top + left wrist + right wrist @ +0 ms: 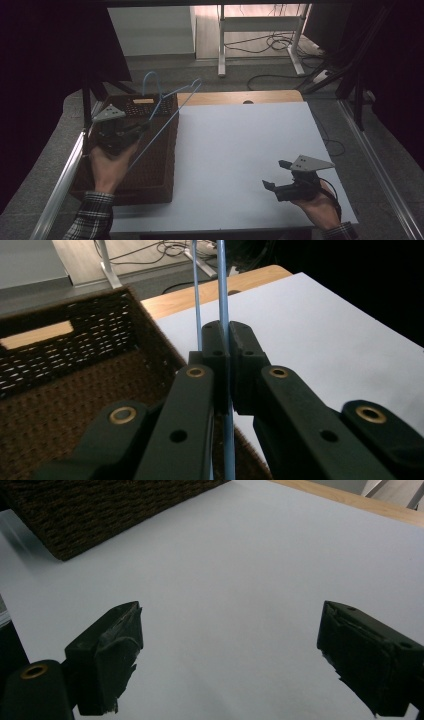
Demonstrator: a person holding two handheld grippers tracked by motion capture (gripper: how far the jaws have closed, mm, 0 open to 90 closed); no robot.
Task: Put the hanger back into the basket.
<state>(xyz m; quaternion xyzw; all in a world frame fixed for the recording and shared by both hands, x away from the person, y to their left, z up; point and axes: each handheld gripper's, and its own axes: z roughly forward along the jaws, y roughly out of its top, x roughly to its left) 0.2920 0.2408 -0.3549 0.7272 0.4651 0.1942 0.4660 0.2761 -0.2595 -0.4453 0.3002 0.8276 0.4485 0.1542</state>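
Your left hand-held gripper pinches a blue wire hanger above the wicker basket, seemingly lifting it clear; your right hand-held gripper waits agape over the counter.

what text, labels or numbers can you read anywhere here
None can be read.
The wicker basket, the blue wire hanger clamped in the left hand-held gripper, the white table and the open right hand-held gripper carry no visible lettering.
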